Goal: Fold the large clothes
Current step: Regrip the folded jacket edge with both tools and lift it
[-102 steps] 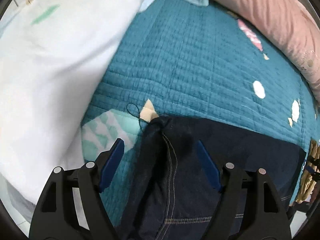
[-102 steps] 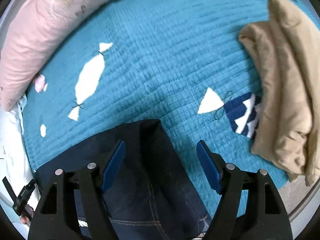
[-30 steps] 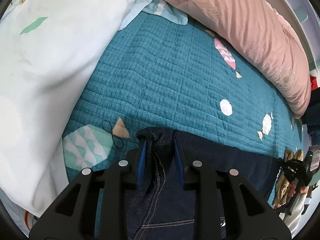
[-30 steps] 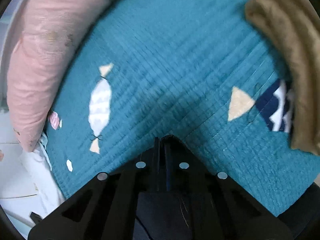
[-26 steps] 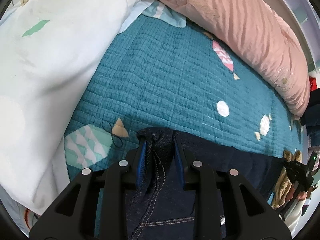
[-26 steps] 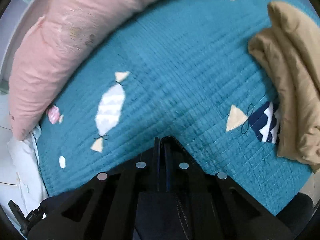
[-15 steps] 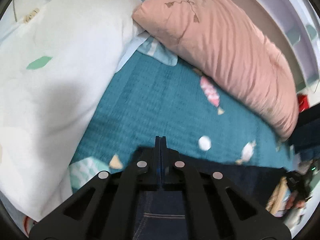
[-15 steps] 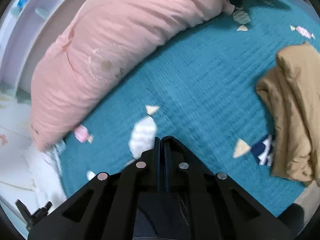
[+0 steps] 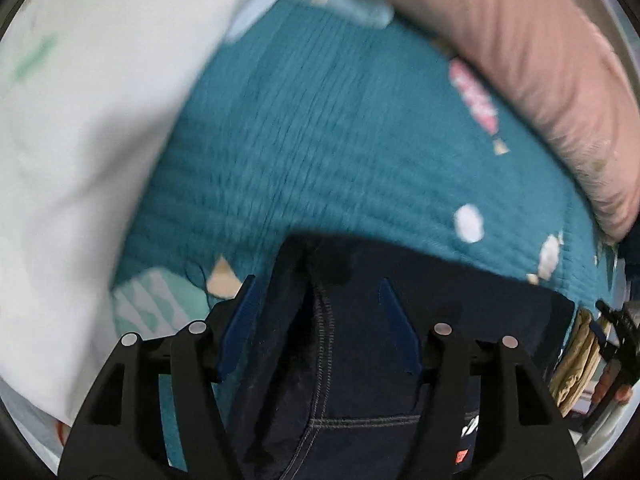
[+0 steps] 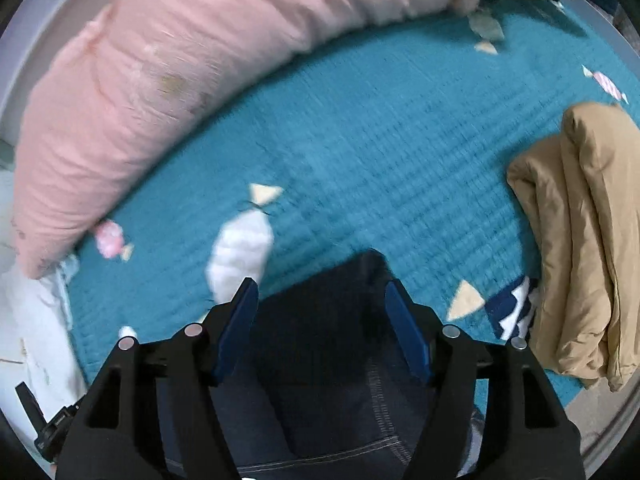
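Dark blue jeans (image 9: 352, 344) lie folded on the teal quilt (image 9: 320, 140). My left gripper (image 9: 318, 284) is open above the folded edge's left corner, its blue pads (image 9: 236, 324) on either side of the denim. In the right wrist view the jeans (image 10: 320, 344) show their right corner between the open jaws of my right gripper (image 10: 320, 284). Neither gripper holds the cloth.
A pink pillow (image 10: 180, 60) runs along the far side of the bed. A white duvet (image 9: 80, 140) lies at the left. A folded tan garment (image 10: 584, 232) sits on the quilt (image 10: 380, 128) at the right, close to the bed edge.
Both grippers were shut on the jeans' edge and lifted it; now both have opened and the denim lies released on the quilt.
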